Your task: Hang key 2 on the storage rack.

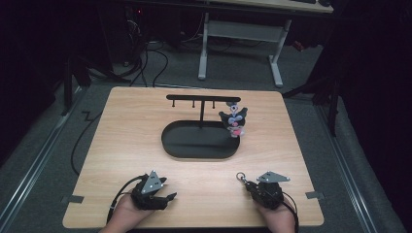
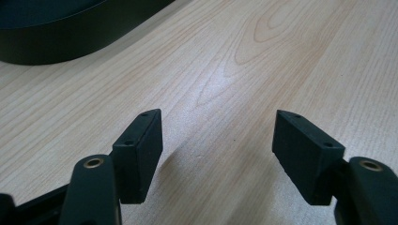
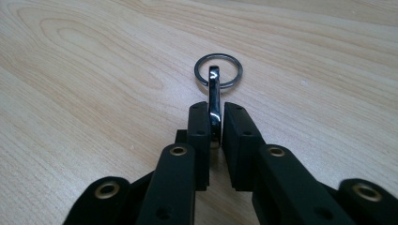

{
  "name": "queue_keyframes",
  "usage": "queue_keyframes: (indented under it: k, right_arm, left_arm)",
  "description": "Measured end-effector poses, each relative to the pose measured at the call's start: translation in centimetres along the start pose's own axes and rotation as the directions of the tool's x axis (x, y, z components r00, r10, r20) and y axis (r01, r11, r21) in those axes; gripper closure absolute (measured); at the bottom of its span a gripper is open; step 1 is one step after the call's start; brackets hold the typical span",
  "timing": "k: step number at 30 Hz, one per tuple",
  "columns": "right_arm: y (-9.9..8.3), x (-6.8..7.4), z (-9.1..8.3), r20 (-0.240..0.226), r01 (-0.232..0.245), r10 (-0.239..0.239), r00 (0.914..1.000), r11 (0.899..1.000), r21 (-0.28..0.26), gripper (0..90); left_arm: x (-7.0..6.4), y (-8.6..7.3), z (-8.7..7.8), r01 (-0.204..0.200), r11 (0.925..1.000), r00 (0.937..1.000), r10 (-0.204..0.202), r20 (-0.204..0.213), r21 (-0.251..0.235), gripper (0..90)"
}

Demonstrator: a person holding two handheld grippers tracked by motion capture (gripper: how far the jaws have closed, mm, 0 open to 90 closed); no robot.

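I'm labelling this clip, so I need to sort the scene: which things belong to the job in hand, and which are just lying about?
In the job:
right gripper, shut on a key ring
rack with pegs on a black tray
plush toy hanging from the rack

Lying about:
left gripper, open on the table
white desk frame behind

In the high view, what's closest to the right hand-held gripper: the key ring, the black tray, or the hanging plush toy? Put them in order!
From the right hand-held gripper:
1. Key ring, clamped at its tip.
2. Black tray, mid-table.
3. Plush toy, hanging above the tray's right end.
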State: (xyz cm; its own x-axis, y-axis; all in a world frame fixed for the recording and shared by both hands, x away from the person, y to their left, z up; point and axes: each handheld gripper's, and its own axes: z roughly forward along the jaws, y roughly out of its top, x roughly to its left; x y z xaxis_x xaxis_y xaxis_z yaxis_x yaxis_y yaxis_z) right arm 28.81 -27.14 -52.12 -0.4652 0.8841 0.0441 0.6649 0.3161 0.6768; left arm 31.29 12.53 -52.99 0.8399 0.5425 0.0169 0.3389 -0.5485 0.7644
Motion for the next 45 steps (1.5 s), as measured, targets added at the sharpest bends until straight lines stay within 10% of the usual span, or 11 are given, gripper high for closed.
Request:
queue_keyframes:
  k: [8, 15, 33, 45]
  right_arm:
    - [1.2, 0.0, 0.0, 0.000, 0.033, -0.033, 0.9994, 0.995, 0.094, 73.4]
    - [2.7, -0.1, 0.0, -0.012, 0.059, -0.058, 0.9982, 0.970, 0.235, 70.2]
    - [6.5, 0.0, 1.8, -0.042, 0.126, -0.121, 0.9918, 0.860, 0.494, 71.9]
    - [7.2, 0.0, 1.6, -0.060, 0.149, -0.138, 0.9886, 0.848, 0.509, 85.4]
  left_arm:
    - [0.1, 0.0, -0.2, -0.001, 1.0000, 1.0000, 0.001, 0.003, -0.006, 34.3]
    - [0.3, 0.0, -0.4, 0.003, 0.9999, 1.0000, -0.003, 0.001, -0.016, 34.3]
    - [0.4, 0.1, -0.4, -0.001, 0.9998, 1.0000, 0.001, 0.004, -0.018, 34.3]
    - [0.4, 0.1, -0.4, -0.002, 0.9998, 1.0000, 0.002, 0.002, -0.019, 34.4]
